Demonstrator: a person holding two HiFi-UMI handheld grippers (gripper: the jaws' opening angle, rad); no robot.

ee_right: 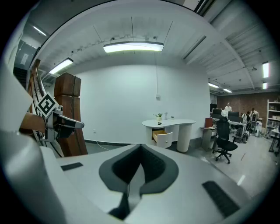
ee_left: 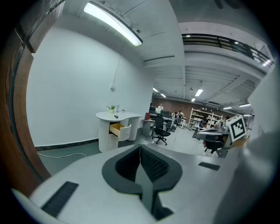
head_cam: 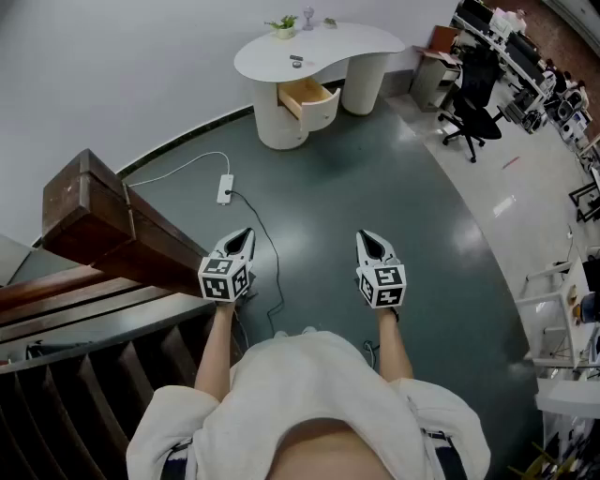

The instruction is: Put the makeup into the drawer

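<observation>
Two grippers over the floor | left gripper (head_cam: 244, 233) jaws pressed together, empty | right gripper (head_cam: 367, 236) likewise | drawer (head_cam: 309, 97) open in white desk (head_cam: 352, 41), well apart.

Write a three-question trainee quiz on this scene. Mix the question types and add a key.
1. True or false: the drawer of the white desk stands open.
2. Multiple choice: what is between the jaws of the left gripper? A) a makeup item B) a cable C) nothing, the jaws are together
3. Short answer: what green thing stands on the desk top?

Key: 1 true; 2 C; 3 a small plant.
</observation>
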